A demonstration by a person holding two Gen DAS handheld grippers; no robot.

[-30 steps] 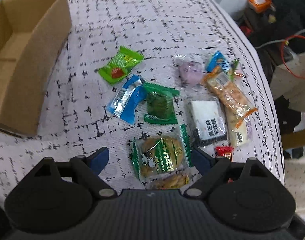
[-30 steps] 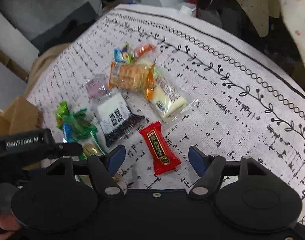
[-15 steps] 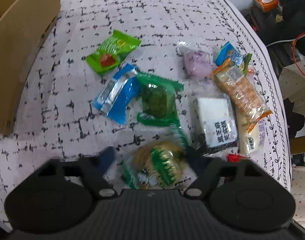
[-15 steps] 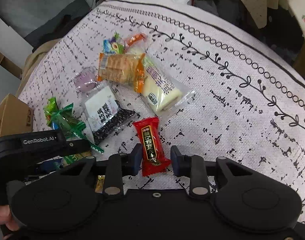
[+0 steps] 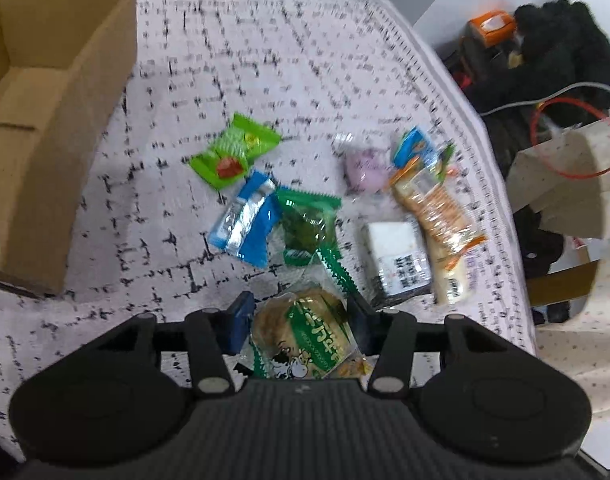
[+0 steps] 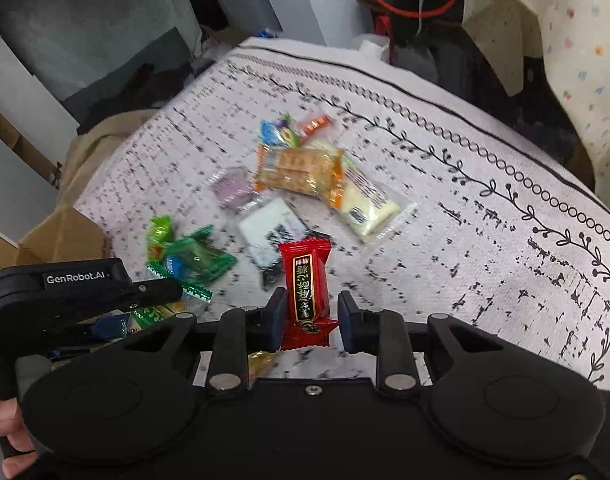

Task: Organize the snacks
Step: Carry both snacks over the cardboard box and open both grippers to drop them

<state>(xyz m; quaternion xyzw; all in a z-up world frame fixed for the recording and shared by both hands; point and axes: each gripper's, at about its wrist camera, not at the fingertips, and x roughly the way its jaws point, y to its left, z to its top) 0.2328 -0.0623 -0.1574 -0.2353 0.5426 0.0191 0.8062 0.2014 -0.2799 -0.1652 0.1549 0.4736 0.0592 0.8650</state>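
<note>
My left gripper (image 5: 301, 326) is shut on a green-labelled cookie packet (image 5: 305, 340) and holds it above the cloth. My right gripper (image 6: 311, 316) is shut on a red candy packet (image 6: 307, 284), lifted off the table. Several snacks lie on the patterned tablecloth (image 5: 265, 60): a light green packet (image 5: 233, 152), a blue packet (image 5: 247, 220), a dark green packet (image 5: 309, 228), a white and black packet (image 5: 397, 260), an orange cracker packet (image 5: 433, 208) and a pink sweet (image 5: 365, 168). A cardboard box (image 5: 37, 120) stands open at the left.
The left gripper body (image 6: 65, 296) shows at the left of the right wrist view. Beyond the table's right edge are dark clothes (image 5: 561, 48), a red cable (image 5: 573, 136) and an orange box (image 5: 489, 24). A floral cloth (image 6: 577, 60) hangs at the right.
Both grippers closed from open. The left took hold of the cookie packet and the right took the red candy packet; both have lifted off the cloth.
</note>
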